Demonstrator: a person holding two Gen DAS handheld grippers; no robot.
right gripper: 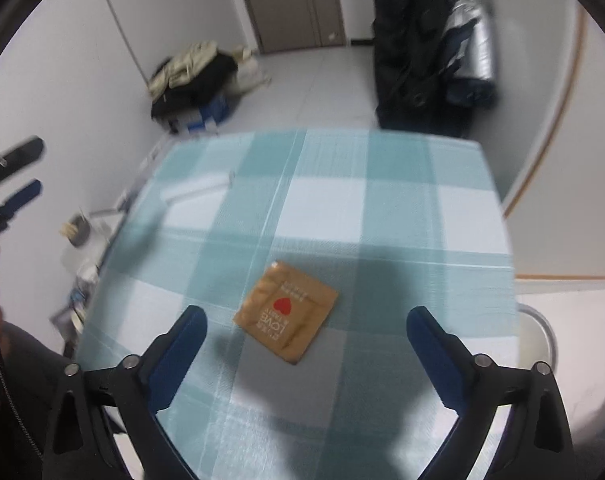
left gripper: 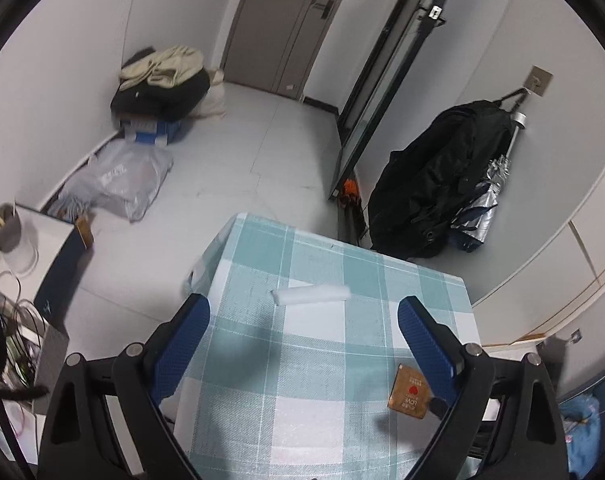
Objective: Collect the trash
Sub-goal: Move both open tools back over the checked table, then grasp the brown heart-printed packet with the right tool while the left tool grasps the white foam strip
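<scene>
Reaching stage, I'd say: the right gripper (right gripper: 306, 330), jaws wide and empty, hangs over the brown packet (right gripper: 286, 316) on the checked surface (right gripper: 402, 208). The left gripper (left gripper: 304, 316), also wide, faces the white wrapper (left gripper: 310, 294). Next: lower, then pinch.

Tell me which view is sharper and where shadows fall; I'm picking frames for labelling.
Left wrist view: sharp, fisheye-bent walls, soft shadow beside the white foam strip. Right wrist view: motion-blurred, though the brown packet stays readable; dark gripper shadows cross the checked tablecloth.
</scene>
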